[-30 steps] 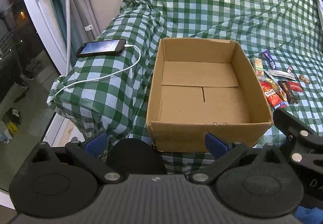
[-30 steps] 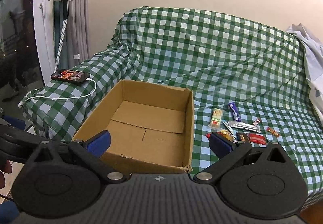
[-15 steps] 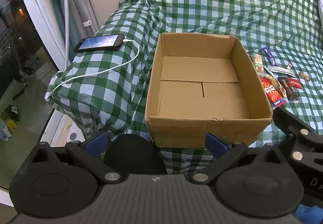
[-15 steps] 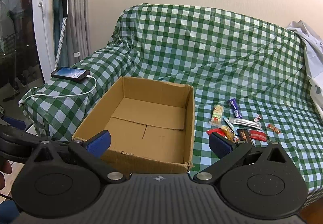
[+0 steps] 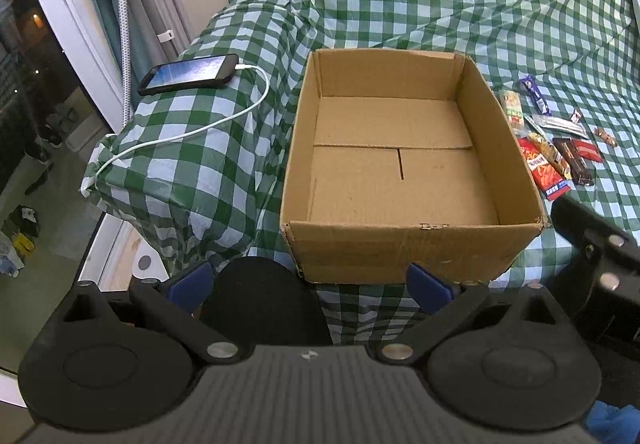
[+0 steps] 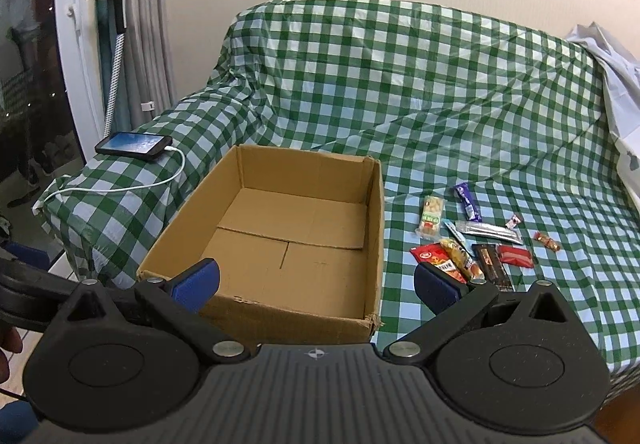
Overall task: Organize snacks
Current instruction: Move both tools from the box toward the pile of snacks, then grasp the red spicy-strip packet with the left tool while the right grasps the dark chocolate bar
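Snacks (image 6: 476,244) lie scattered on the checked sofa cover (image 6: 440,104), just right of the bare cardboard box (image 6: 280,236). My left gripper (image 5: 308,280) and right gripper (image 6: 316,280) hover short of it, jaws spread wide, holding nothing. Sorting hasn't begun, I judge; next, my right reaches the nearest red packet (image 6: 438,262).

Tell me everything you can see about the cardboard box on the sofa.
The cardboard box is plain brown corrugated card, rectangular, open-topped and empty, with its bottom flaps folded flat, leaving visible seams. It sits upright on the green checked sofa cover, between the armrest and the snacks. Its near corners look slightly frayed. Neither gripper touches it.
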